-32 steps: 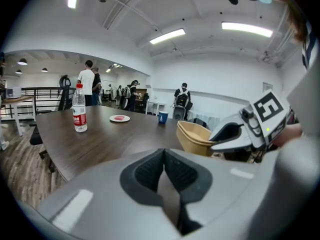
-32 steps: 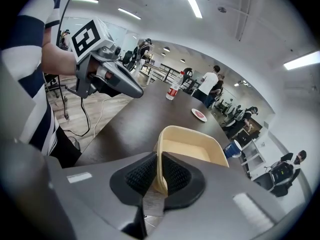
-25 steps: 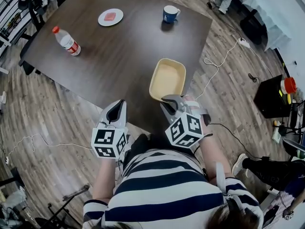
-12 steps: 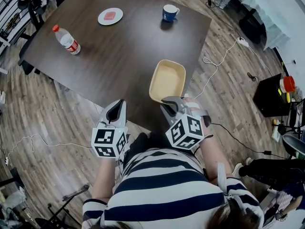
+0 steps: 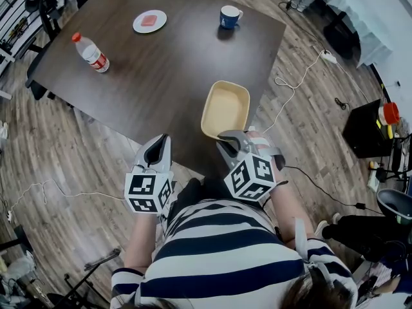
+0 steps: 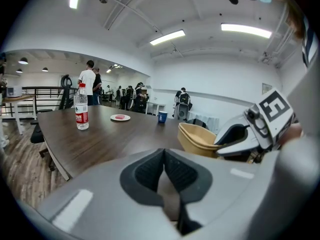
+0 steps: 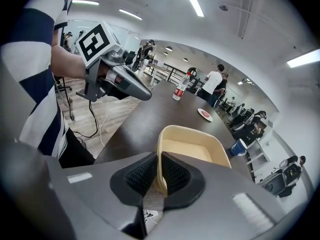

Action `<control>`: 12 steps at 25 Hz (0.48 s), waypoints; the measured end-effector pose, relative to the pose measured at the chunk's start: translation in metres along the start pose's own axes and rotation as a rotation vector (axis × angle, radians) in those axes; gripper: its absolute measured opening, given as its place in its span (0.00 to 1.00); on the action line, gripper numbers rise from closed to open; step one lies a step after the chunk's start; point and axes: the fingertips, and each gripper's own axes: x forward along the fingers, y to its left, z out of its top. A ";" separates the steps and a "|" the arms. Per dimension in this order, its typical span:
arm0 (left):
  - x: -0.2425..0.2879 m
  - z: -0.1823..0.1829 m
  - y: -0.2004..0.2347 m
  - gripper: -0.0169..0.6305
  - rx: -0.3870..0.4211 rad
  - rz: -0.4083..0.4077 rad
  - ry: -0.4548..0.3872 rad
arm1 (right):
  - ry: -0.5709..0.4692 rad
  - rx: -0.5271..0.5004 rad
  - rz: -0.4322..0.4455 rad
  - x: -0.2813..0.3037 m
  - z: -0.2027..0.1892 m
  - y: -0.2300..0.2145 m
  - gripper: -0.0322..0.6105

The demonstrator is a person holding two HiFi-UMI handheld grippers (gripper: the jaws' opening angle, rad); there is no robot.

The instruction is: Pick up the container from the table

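A tan rectangular container (image 5: pixel 226 108) sits at the near right edge of the dark table (image 5: pixel 161 76). My right gripper (image 5: pixel 226 136) is shut on the middle of its near rim. In the right gripper view the rim wall (image 7: pixel 159 156) is pinched between the two black pads of that gripper (image 7: pixel 159 173), and the tub (image 7: pixel 192 149) is empty. My left gripper (image 5: pixel 161 144) hangs off the table's near edge to the left of the container, pads together with nothing between them (image 6: pixel 165 171). The left gripper view shows the container (image 6: pixel 197 139) and the right gripper (image 6: pixel 235 136) at its right.
A water bottle with a red cap (image 5: pixel 90 53) stands at the table's far left. A white plate with something red (image 5: pixel 149 21) and a blue mug (image 5: pixel 228 18) are at the far side. A white cable (image 5: pixel 293 89) lies on the wood floor to the right.
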 end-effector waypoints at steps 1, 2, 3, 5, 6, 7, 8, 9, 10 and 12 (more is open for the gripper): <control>0.000 0.000 0.000 0.03 0.000 0.002 0.000 | 0.000 0.000 0.002 0.000 0.000 0.000 0.09; 0.000 0.000 0.000 0.03 0.000 0.004 0.001 | 0.000 0.000 0.004 0.000 -0.001 0.000 0.09; 0.000 0.000 0.000 0.03 0.001 0.006 0.002 | -0.001 0.000 0.005 -0.001 -0.001 0.000 0.09; 0.000 0.000 -0.001 0.03 0.009 0.010 0.002 | -0.003 -0.001 0.006 -0.001 -0.002 0.000 0.09; 0.000 -0.001 -0.001 0.03 0.013 0.011 0.002 | -0.004 -0.003 0.007 0.000 -0.002 0.001 0.09; 0.000 -0.001 -0.002 0.03 0.015 0.012 0.002 | -0.005 -0.005 0.008 0.000 -0.002 0.001 0.09; -0.001 -0.002 -0.002 0.03 0.014 0.012 0.002 | -0.006 -0.006 0.009 0.000 -0.002 0.001 0.09; -0.001 -0.002 -0.003 0.03 0.012 0.012 0.002 | -0.007 -0.007 0.010 0.000 -0.002 0.001 0.09; -0.001 -0.002 -0.003 0.03 0.009 0.013 0.002 | -0.008 -0.006 0.010 -0.001 -0.001 0.001 0.09; 0.000 -0.001 -0.003 0.03 0.006 0.014 0.001 | -0.012 -0.005 0.010 -0.001 -0.001 -0.001 0.09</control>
